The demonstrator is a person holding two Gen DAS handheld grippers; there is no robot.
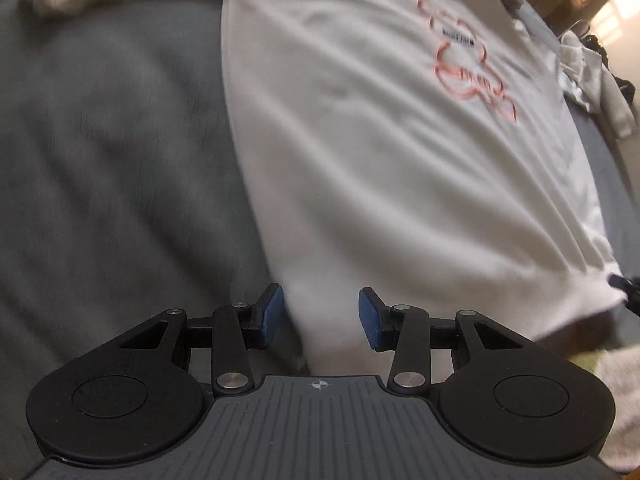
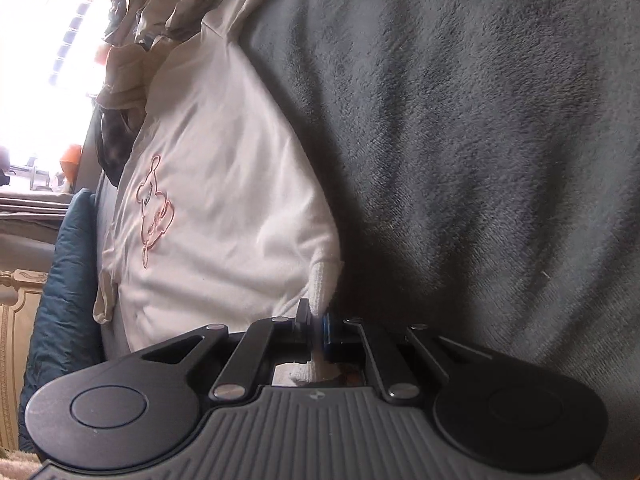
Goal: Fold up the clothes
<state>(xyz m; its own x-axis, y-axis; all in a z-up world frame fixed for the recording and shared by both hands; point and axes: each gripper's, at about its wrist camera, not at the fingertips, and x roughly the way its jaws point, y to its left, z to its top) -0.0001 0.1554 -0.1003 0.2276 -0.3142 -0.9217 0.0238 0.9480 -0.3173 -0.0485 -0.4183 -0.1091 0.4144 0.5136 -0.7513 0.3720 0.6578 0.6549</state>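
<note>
A: Hard to make out?
B: Blurred throughout in the left wrist view, especially the near hem. Small dark lettering inside the print unreadable. Far edge of the white sweatshirt cut off by the frame; the beige clothes beyond it only partly visible.

A: Look of the garment?
B: White, soft, lightly creased, with a red-pink line drawing on the chest. Ribbed band along the hem.

A: Placement and direction?
B: Spread flat on a grey plush blanket. Long axis running from the near hem away toward the far end.

A: Fingers?
B: Left gripper spread apart over the hem's left corner, blue pads pressing nothing. Right gripper pressed together, pinching the ribbed hem corner.
</note>
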